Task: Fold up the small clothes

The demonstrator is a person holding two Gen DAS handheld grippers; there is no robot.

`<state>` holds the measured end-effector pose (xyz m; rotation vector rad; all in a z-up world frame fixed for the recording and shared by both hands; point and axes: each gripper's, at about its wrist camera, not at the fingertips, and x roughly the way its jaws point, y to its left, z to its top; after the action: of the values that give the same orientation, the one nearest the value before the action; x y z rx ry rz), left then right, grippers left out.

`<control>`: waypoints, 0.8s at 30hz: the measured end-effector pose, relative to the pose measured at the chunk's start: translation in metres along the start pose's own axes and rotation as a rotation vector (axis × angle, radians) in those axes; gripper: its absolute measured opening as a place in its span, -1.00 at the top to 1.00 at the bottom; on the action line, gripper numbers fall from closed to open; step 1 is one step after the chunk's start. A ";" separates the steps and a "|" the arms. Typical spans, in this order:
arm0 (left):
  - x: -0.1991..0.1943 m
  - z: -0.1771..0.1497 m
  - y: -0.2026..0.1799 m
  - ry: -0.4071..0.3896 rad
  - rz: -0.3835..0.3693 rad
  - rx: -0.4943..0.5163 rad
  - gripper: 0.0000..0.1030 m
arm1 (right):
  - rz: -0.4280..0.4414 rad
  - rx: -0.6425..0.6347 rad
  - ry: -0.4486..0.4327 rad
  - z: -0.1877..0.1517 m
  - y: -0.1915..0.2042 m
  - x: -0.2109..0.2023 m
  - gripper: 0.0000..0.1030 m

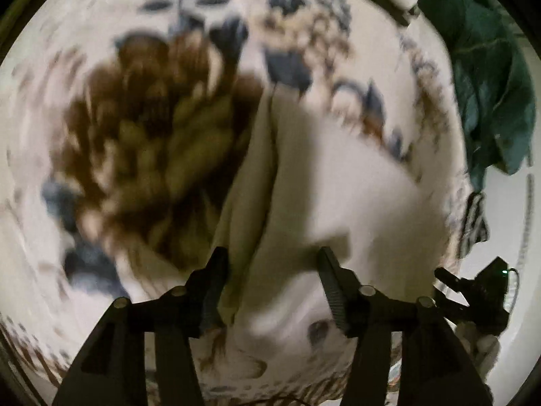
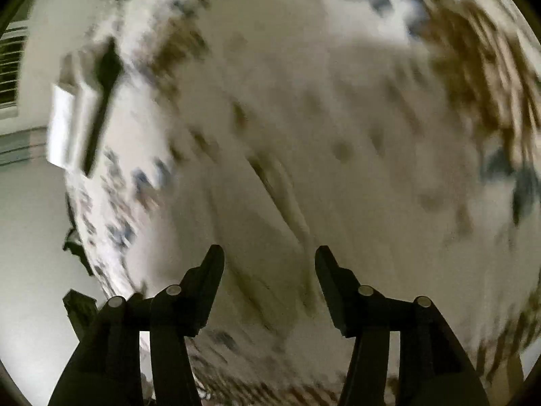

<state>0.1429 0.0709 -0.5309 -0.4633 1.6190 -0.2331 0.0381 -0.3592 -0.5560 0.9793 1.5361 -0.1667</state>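
Observation:
A small cream-white garment (image 1: 324, 182) lies on a flower-patterned cloth (image 1: 142, 128) that covers the table. One long folded edge runs from its top toward my left gripper (image 1: 270, 253), which is open just above the garment's near end. The right gripper (image 2: 269, 252) is open too, and hovers over a pale, blurred stretch of the garment (image 2: 284, 209) with a fold line running slantwise. Neither gripper holds anything. The other gripper (image 1: 473, 291) shows at the lower right of the left wrist view.
A dark green garment (image 1: 487, 77) hangs over the table's far right edge. A white box-like object (image 2: 71, 121) with a dark strip sits at the table's left edge in the right wrist view. White floor lies beyond the edges.

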 end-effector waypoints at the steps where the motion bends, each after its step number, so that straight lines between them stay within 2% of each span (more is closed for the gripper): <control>1: -0.002 -0.004 -0.003 -0.024 0.000 0.007 0.63 | 0.001 0.000 0.007 -0.006 -0.001 0.003 0.17; 2: -0.006 -0.007 -0.007 -0.049 0.010 0.019 0.84 | -0.014 -0.007 0.008 -0.014 0.001 0.006 0.41; 3: -0.015 -0.009 -0.010 -0.083 0.023 0.033 0.84 | -0.021 -0.012 0.000 -0.019 0.003 0.004 0.68; 4: -0.022 -0.011 -0.011 -0.111 0.019 0.032 0.85 | -0.021 -0.017 -0.013 -0.023 0.006 0.001 0.73; 6: -0.037 -0.012 -0.008 -0.146 0.001 0.023 0.85 | 0.000 -0.021 -0.045 -0.034 0.011 -0.009 0.79; 9: -0.039 -0.010 -0.001 -0.137 0.021 0.037 0.85 | 0.016 -0.009 -0.055 -0.039 0.009 -0.017 0.81; 12: -0.016 -0.006 0.010 -0.074 0.051 0.021 0.80 | -0.070 -0.005 -0.034 -0.032 -0.004 -0.007 0.81; 14: -0.003 -0.002 0.019 0.000 0.026 -0.024 0.75 | -0.065 -0.006 0.017 -0.025 -0.011 0.003 0.81; 15: -0.005 -0.004 0.020 0.005 0.013 -0.038 0.71 | -0.059 -0.012 0.017 -0.023 -0.011 0.002 0.78; 17: -0.019 -0.005 0.022 -0.037 -0.051 -0.045 0.48 | -0.021 -0.055 0.012 -0.019 -0.007 -0.004 0.60; 18: -0.024 -0.005 0.022 -0.052 -0.063 -0.040 0.38 | -0.008 -0.068 -0.004 -0.017 -0.005 -0.008 0.27; 19: -0.029 -0.005 0.023 -0.074 -0.079 -0.029 -0.03 | 0.008 -0.082 -0.023 -0.015 -0.004 -0.012 -0.24; 20: -0.029 -0.003 0.024 -0.085 -0.095 -0.021 -0.52 | 0.029 -0.088 -0.031 -0.012 -0.004 -0.014 -0.41; 21: -0.027 0.000 0.027 -0.090 -0.106 -0.024 -0.59 | 0.071 -0.097 -0.037 -0.008 -0.005 -0.015 -0.57; 24: -0.006 0.012 0.038 -0.076 -0.163 -0.059 -0.59 | 0.155 -0.113 -0.004 0.009 -0.008 0.000 -0.71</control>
<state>0.1488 0.1093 -0.5426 -0.6429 1.5183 -0.2869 0.0392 -0.3697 -0.5611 1.0026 1.4436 0.0276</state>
